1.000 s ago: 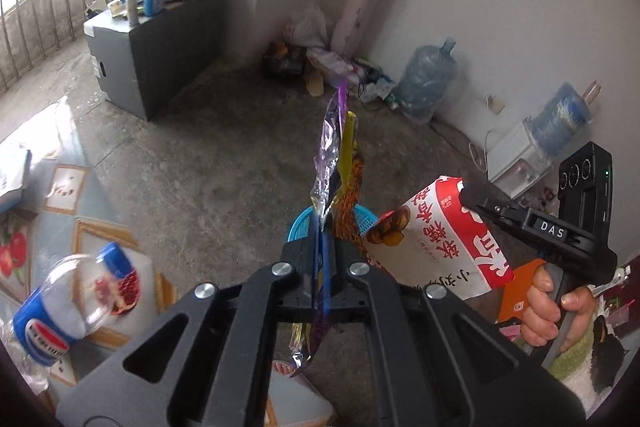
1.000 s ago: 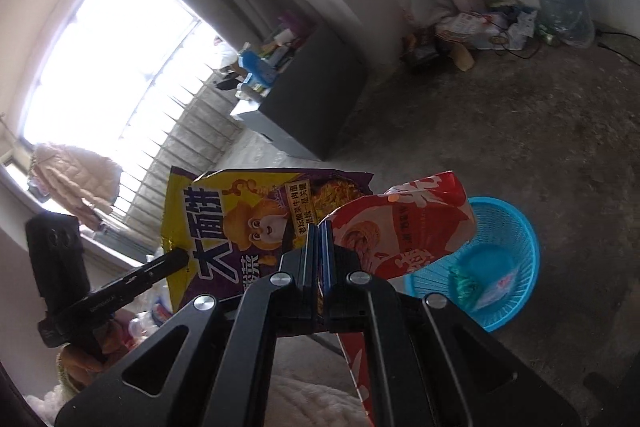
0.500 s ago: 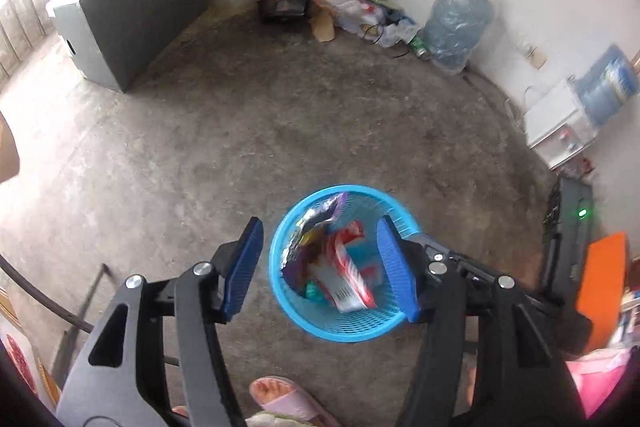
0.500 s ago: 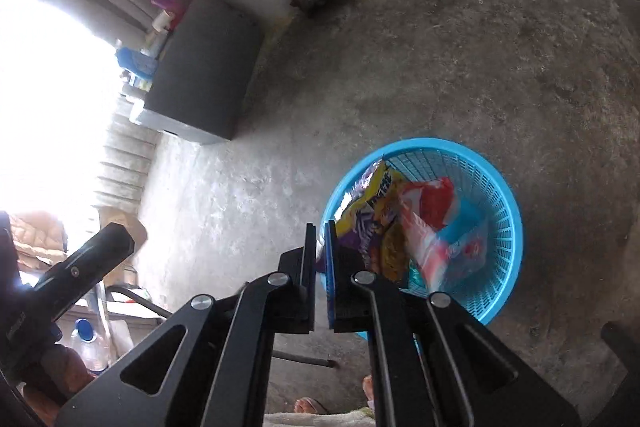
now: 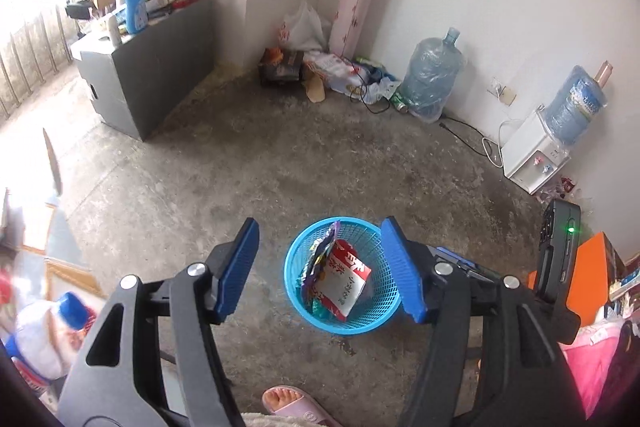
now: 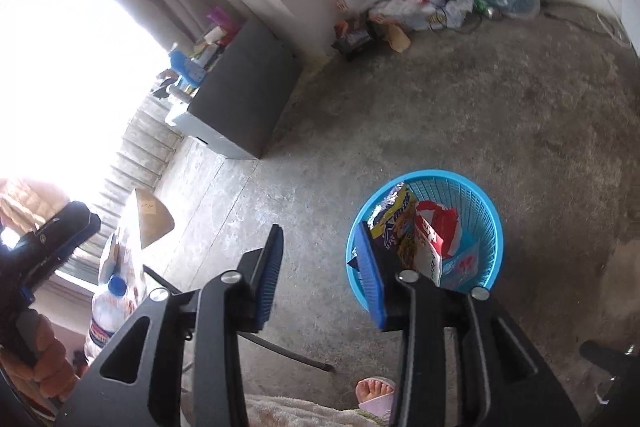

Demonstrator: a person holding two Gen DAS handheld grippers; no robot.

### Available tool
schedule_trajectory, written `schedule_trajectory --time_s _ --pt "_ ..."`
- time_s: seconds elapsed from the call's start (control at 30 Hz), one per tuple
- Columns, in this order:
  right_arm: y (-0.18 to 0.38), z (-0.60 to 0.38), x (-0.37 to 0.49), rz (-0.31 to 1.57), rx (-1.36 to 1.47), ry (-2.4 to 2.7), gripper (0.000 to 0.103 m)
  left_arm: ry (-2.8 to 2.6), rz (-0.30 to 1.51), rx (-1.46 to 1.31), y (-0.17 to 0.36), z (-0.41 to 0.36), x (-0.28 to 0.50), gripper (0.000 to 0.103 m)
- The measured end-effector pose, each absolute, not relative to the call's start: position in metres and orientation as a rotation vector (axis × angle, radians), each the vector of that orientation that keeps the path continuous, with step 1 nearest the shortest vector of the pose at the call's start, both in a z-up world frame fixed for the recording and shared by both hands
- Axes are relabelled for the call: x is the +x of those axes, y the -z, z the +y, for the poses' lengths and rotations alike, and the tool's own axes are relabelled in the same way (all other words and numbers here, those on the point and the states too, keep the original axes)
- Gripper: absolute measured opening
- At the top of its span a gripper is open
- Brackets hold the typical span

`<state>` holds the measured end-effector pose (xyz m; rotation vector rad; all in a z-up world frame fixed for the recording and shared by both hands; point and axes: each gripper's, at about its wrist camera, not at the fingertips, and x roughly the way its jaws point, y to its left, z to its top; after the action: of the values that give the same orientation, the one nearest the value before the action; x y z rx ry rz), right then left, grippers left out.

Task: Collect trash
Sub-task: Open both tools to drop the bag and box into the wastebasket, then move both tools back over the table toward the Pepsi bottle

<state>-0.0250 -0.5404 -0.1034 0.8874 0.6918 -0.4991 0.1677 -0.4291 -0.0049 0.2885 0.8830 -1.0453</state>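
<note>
left gripper (image 5: pixel 320 269): jaws just been opening, spread wide, nothing between them, hangs above the basket after letting go
right gripper (image 6: pixel 324 275): jaws just been opening too, empty, same reason
blue basket (image 5: pixel 296 291): on concrete floor under both grippers, placed as the trash bin
red-white wrapper (image 5: pixel 342 281): lying inside basket
purple-yellow snack bag (image 6: pixel 394 223): inside basket, leaning on its wall
corner litter (image 5: pixel 320 67): far by the wall, likely next to collect

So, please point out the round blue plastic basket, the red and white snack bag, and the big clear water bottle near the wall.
Round blue plastic basket (image 5: pixel 390 315): left wrist view, mesh wall.
Red and white snack bag (image 5: pixel 343 285): left wrist view, printed face.
Big clear water bottle (image 5: pixel 431 77): left wrist view, body.
</note>
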Motion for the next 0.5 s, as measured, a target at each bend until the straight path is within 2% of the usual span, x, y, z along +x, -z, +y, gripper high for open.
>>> schedule_trajectory --time_s 0.1,0.37,0.5 --pt "0.076 -0.512 -0.027 0.699 0.810 0.492 0.047 1.041 0.826 0.280 -0.019 -0.399 0.155 0.061" --pt "0.030 -0.453 -0.032 0.709 0.682 0.432 0.056 0.996 0.752 0.245 -0.060 -0.308 0.137 0.063" --pt "0.015 -0.430 -0.027 0.718 0.654 0.391 0.057 0.946 0.734 0.226 -0.074 -0.259 0.132 0.063"
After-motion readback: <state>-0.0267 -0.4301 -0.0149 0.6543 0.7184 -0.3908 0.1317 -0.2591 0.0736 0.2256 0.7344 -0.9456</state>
